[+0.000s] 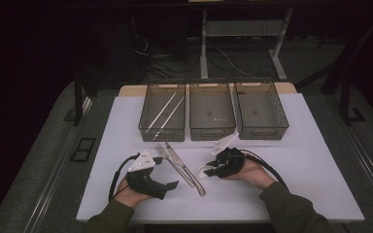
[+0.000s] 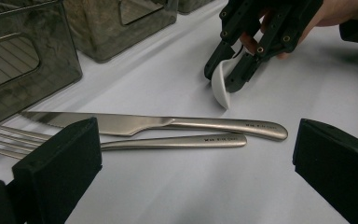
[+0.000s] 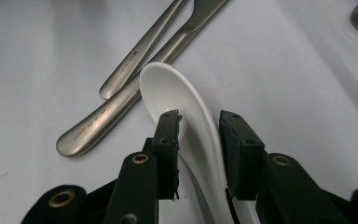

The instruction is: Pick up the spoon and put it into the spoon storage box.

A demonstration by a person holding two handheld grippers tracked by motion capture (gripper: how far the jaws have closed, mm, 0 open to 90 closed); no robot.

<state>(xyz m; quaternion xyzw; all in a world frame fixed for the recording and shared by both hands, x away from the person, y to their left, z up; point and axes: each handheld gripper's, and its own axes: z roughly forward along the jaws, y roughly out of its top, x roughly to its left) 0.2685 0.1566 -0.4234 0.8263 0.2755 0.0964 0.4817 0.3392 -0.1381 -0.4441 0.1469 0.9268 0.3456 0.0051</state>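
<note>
A white board (image 1: 296,165) covers the table in a dark room, three clear bins (image 1: 212,116) along its far edge; the white spoon (image 3: 186,107) lies beside a knife (image 2: 168,123) and fork (image 2: 177,141), bowl toward them, handle running back between the right gripper (image 3: 199,123) jaws, which clasp it; the left gripper (image 2: 191,154) rests spread wide, holding nothing.

Desk (image 1: 315,179): white top, flat, dark surround. Far edge: three smoked plastic bins in row, side by side — left bin (image 1: 162,130), middle bin (image 1: 211,131), right bin (image 1: 262,130). Near front of left and middle bins: steel fork (image 1: 172,162) and steel knife (image 1: 187,171) lying side by side, touching along handles, handles toward near edge. Just right of knife handle: white spoon (image 1: 205,170), tilted up on edge.
</note>
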